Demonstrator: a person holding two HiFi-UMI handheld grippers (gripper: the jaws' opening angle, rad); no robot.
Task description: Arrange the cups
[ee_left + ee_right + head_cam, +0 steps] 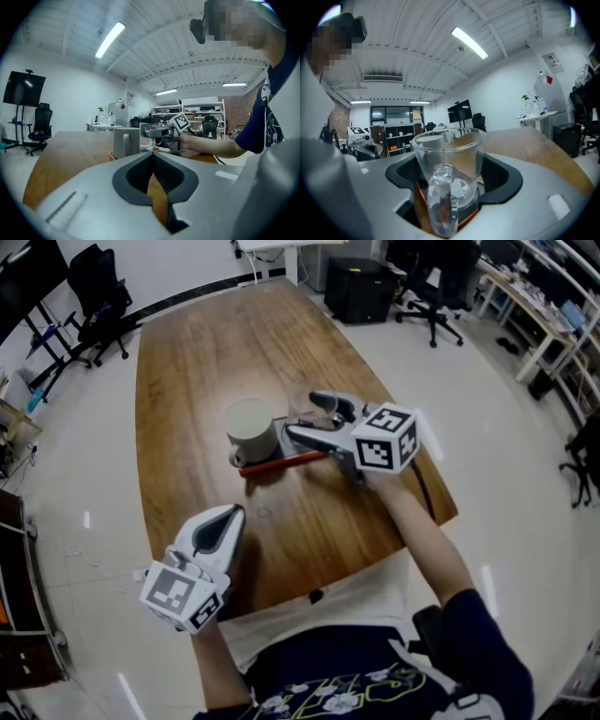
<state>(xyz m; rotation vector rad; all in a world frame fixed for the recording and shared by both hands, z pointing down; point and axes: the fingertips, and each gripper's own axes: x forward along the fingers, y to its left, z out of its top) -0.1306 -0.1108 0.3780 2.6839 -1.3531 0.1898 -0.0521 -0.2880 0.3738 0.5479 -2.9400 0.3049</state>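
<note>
On the long wooden table [206, 343] stands a white mug [250, 430] on a flat orange-edged tray [281, 464]. Just right of it is my right gripper [307, 420], shut on a clear glass cup [298, 404]. In the right gripper view the glass cup [449, 159] fills the gap between the jaws, upright, its handle towards the camera, with the orange tray [423, 206] beneath. My left gripper [228, 514] is shut and empty near the table's front edge, well short of the mug. From the left gripper [152, 157] the white mug [125, 142] shows ahead.
Black office chairs [98, 296] stand off the table's far left corner, and a black cabinet [359, 289] and another chair [431, 287] beyond its far end. A desk with clutter [534, 306] runs along the right. The table's right edge lies just past my right hand.
</note>
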